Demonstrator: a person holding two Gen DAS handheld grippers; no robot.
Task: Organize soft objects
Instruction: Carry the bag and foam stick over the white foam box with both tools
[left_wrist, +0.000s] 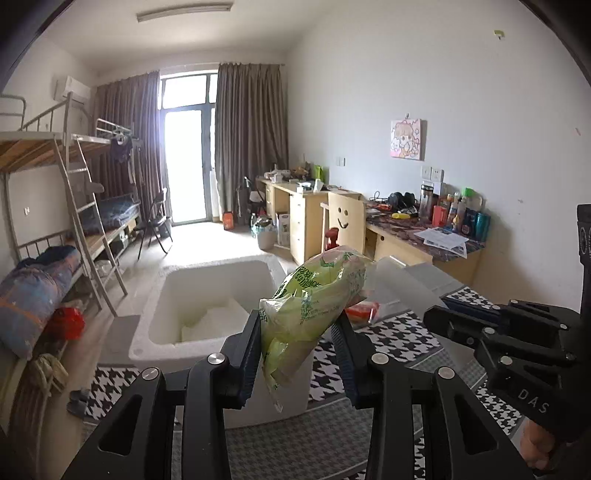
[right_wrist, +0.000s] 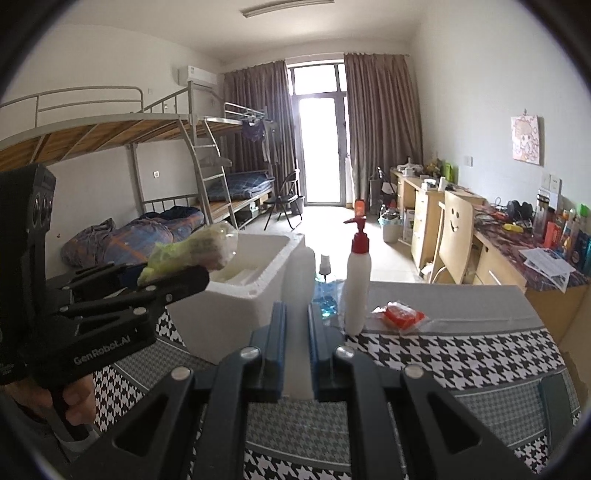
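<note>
My left gripper (left_wrist: 299, 325) is shut on a soft green plastic pack (left_wrist: 314, 295), which it holds up in front of the open white foam box (left_wrist: 218, 264). In the right wrist view the same pack (right_wrist: 195, 247) sticks out of the left gripper (right_wrist: 184, 273) above the near left corner of the box (right_wrist: 258, 291). My right gripper (right_wrist: 296, 310) is shut on a translucent white item (right_wrist: 297, 269) that stands up between its blue pads. From the left wrist view that item (left_wrist: 399, 280) juts from the right gripper (left_wrist: 436, 317) towards the pack.
On the houndstooth table cloth (right_wrist: 461, 354) stand a white pump bottle with a red top (right_wrist: 356, 288) and a small blue spray bottle (right_wrist: 327, 291). A red packet (right_wrist: 402, 315) lies to their right. Bunk beds line the left wall, desks and a chair the right.
</note>
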